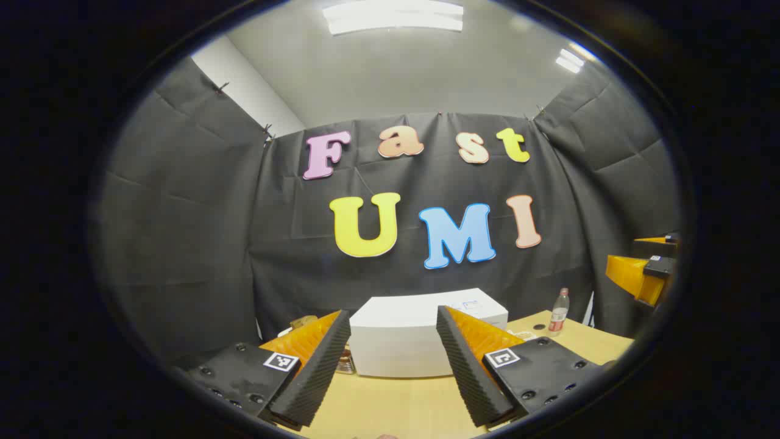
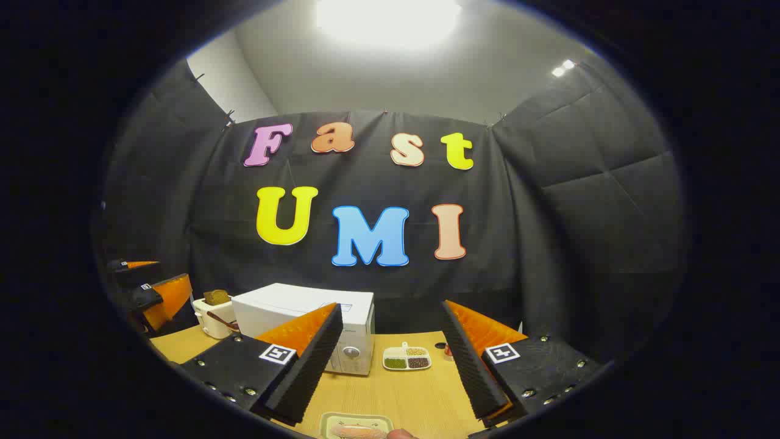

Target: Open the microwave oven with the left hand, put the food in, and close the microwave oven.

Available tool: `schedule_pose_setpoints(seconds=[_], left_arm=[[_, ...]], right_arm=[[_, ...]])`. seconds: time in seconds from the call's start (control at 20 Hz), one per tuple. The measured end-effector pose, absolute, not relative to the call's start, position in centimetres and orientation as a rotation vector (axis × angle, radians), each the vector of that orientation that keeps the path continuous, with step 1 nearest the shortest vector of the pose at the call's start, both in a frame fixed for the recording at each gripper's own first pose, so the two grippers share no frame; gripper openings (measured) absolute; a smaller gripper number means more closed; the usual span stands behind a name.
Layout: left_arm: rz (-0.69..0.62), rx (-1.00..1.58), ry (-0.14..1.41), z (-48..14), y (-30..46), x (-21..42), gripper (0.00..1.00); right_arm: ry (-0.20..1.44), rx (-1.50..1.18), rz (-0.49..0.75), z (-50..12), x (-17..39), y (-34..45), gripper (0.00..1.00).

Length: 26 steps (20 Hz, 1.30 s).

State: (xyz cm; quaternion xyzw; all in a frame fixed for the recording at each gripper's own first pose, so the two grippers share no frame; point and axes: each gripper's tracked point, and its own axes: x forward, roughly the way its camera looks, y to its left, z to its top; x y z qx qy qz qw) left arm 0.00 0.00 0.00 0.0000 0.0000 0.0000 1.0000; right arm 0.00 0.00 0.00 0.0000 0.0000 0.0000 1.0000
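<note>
1. Left gripper view: left gripper spread, empty, squared to the shut microwave at lower centre, likely for its door.
2. Right gripper spread above the food tray at bottom edge, probably for pickup.

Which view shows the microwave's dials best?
The right gripper view: the microwave stands at an angle there, so a round dial shows on its front beside the right gripper. The left gripper view shows its white top and plain face, dials unclear.
</note>
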Motion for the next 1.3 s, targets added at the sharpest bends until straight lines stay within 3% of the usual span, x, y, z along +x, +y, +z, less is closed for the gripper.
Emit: schedule_pose_setpoints(seconds=[0.8, 1.3], left_arm=[[-0.031, -0.024, -0.009, -0.4, -2.4, 3.1, 0.97], [-0.174, -0.129, -0.028, -2.1, -8.2, 11.0, 0.97]], right_arm=[[0.003, 0.004, -0.056, -0.3, 0.1, -2.3, 0.97], [0.020, -0.025, -0.161, -0.6, -1.5, -5.9, 0.97]])
